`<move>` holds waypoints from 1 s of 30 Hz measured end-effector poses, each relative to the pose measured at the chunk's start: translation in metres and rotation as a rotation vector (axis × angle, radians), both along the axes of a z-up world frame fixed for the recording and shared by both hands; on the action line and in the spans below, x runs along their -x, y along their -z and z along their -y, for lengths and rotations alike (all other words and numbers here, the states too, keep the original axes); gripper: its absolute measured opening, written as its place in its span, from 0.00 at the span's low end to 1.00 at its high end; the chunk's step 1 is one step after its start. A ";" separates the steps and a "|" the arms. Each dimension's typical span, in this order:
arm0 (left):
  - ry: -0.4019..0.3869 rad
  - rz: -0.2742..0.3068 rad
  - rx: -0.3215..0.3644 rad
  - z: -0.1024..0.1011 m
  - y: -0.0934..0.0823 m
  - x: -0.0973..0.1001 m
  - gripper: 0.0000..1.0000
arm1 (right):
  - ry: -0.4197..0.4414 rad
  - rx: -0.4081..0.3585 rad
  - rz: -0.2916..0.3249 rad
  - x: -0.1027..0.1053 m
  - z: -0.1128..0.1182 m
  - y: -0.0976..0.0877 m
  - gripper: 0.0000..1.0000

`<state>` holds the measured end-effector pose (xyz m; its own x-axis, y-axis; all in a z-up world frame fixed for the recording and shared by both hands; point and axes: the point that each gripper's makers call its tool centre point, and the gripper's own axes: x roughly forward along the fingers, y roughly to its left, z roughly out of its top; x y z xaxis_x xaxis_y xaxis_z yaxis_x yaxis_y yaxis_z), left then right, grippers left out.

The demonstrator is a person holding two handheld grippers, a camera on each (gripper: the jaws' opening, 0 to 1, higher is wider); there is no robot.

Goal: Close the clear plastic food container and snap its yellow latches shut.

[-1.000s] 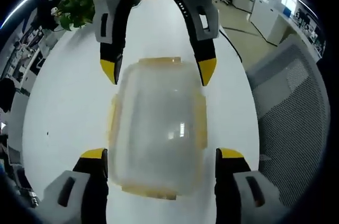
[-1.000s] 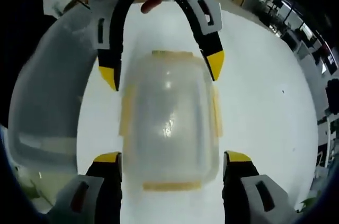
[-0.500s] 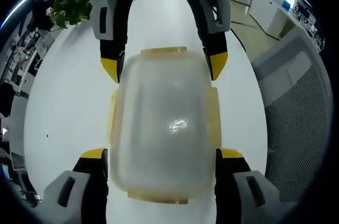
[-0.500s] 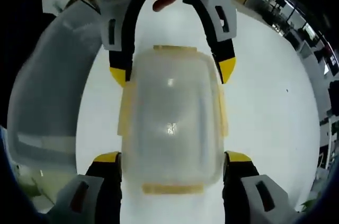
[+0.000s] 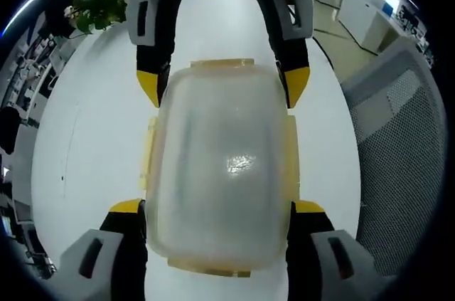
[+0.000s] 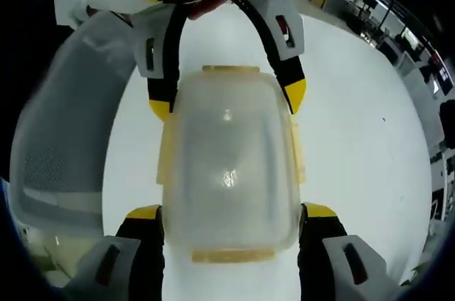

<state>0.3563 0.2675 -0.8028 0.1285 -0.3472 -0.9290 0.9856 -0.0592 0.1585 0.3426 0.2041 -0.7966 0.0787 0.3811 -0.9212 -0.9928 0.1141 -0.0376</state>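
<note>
Left gripper view, from left to right. A potted plant (image 5: 99,3) stands at the far left edge of the white table (image 5: 85,144), well apart from the work. The container (image 5: 217,173) lies flat on the table at centre, lid on top, between the two jaws of the left gripper (image 5: 217,208), which rise from the bottom with yellow tips on either side of it. The jaws are spread wide and straddle the near end; whether the tips touch the walls cannot be told. Yellow latches (image 5: 148,151) show along the left and right sides and at both ends; they appear to lie against the body, but whether they are snapped cannot be told. The right gripper (image 5: 222,91) comes in from the top, its yellow tips at the two far corners of the container, jaws likewise parted. To the right, beyond the table edge, stands a grey mesh chair (image 5: 398,151), with office furniture behind it.

Right gripper view, from left to right. The mesh chair (image 6: 64,130) fills the left side. The container (image 6: 229,166) sits at centre between the right gripper (image 6: 231,210) tips below and the left gripper (image 6: 227,102) tips above. Both sets of jaws stand apart around it. A fingertip (image 6: 206,6) shows above the opposing gripper. Bare table (image 6: 362,144) extends to the right.
</note>
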 end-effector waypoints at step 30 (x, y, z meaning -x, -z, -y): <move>-0.017 0.010 0.036 0.003 -0.002 0.027 0.81 | 0.007 0.010 0.005 0.027 0.002 -0.001 0.78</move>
